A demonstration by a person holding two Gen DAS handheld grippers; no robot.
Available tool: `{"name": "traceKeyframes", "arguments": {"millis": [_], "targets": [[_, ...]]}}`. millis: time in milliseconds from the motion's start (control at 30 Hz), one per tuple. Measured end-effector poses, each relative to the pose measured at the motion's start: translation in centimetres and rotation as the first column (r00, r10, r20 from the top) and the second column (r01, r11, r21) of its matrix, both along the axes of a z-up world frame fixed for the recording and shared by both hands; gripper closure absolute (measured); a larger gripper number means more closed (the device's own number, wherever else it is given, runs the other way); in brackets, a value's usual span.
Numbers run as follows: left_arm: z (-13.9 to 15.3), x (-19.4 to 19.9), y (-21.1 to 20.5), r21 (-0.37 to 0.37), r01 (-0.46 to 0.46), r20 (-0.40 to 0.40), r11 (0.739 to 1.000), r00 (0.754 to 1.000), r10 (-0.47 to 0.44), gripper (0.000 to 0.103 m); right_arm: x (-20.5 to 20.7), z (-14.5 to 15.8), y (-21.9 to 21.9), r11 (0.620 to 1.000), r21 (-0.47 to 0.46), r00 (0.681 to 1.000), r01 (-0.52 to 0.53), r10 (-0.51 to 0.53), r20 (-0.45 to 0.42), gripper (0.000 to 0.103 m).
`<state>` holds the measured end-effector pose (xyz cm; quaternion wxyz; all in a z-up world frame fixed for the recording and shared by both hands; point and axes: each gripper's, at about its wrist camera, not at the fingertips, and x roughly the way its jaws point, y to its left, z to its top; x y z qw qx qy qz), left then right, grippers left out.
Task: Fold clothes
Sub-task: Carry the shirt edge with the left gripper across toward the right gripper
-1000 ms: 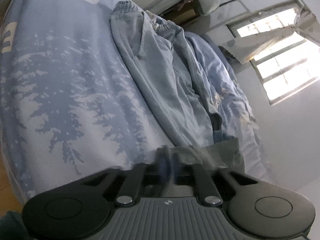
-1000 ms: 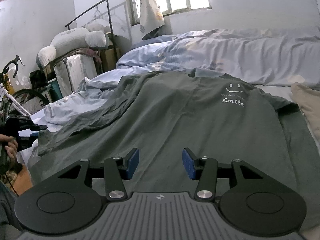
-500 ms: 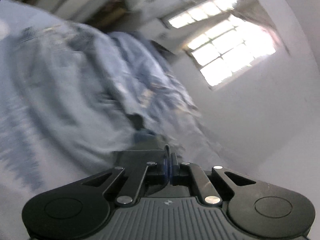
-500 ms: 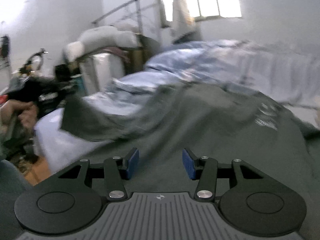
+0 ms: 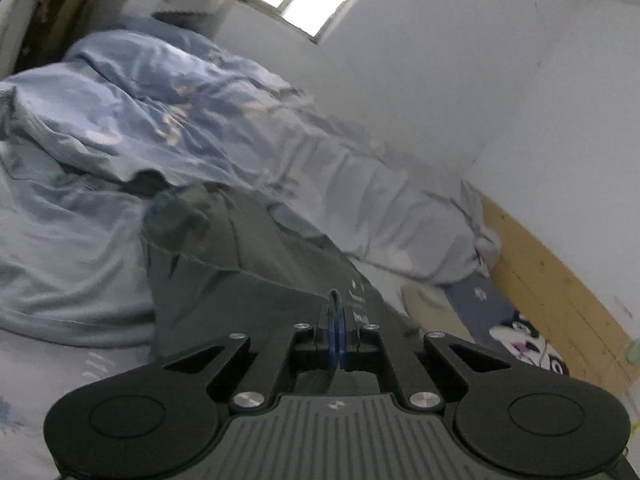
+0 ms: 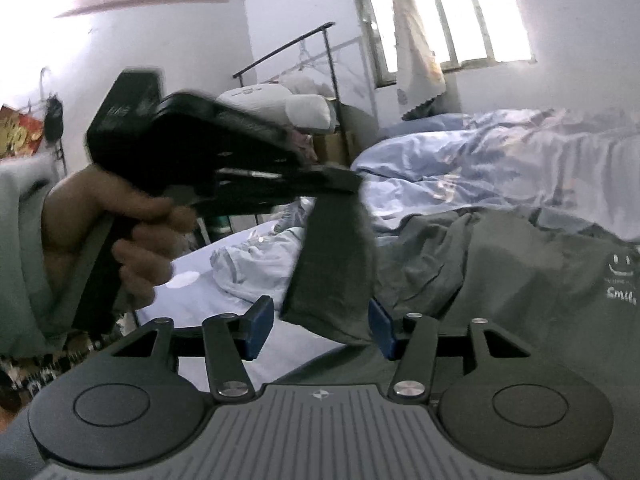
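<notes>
Pinching soft grey T-shirt (image 6: 520, 280) hem, left tool (image 5: 335, 334), rumpled blue duvet (image 5: 168, 112)

Ahead of us the left hand-held gripper (image 6: 344, 182) and hanging T-shirt flap (image 6: 336, 264) block the way; the rumpled duvet (image 6: 500, 152) crowds the far side.

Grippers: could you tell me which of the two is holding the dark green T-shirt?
The left gripper, clamped shut on the T-shirt hem; the right gripper's jaws are opening, pressing nothing.

Counts from my two wrist feeds

I count one dark grey cotton T-shirt (image 6: 520, 280), one crumpled pale blue duvet (image 5: 180, 120), two black two-finger grippers (image 5: 335, 320) (image 6: 320, 330).
</notes>
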<state>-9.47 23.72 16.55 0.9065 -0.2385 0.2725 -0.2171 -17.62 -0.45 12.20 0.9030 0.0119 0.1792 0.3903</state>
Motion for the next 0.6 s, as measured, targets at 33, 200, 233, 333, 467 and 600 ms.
{"name": "traceKeyframes", "arguments": {"millis": [33, 200, 233, 333, 467, 600], "targets": [[-0.1, 0.1, -0.5, 0.002, 0.004, -0.002, 1.0, 1.0, -0.004, 0.103, -0.2, 0.0, 0.1, 1.0, -0.01, 1.0, -0.002, 0.002, 0.012, 0.05], [-0.2, 0.6, -2.0, -0.002, 0.016, -0.008, 1.0, 1.0, -0.016, 0.103, 0.1, 0.0, 0.9, 0.998, -0.053, 0.998, 0.037, -0.034, 0.047, 0.05], [-0.2, 0.8, -2.2, -0.004, 0.017, -0.012, 1.0, 1.0, -0.017, 0.103, 0.4, -0.1, 1.1, 0.997, -0.058, 0.998, 0.042, -0.04, 0.044, 0.05], [0.0, 1.5, -2.6, -0.003, 0.021, -0.018, 1.0, 1.0, -0.021, 0.103, 1.6, -0.5, 1.3, 0.994, -0.087, 0.997, 0.072, -0.07, 0.019, 0.062], [0.2, 2.9, -3.7, -0.006, 0.023, -0.026, 1.0, 0.999, -0.023, 0.103, 2.8, -0.6, -0.2, 0.994, -0.061, 0.996, 0.086, -0.086, -0.002, 0.093], [0.6, 5.1, -5.7, -0.021, 0.023, -0.023, 1.0, 0.999, -0.023, 0.103, 4.6, -0.3, -3.0, 0.996, -0.004, 0.995, 0.091, -0.091, -0.035, 0.098]]}}
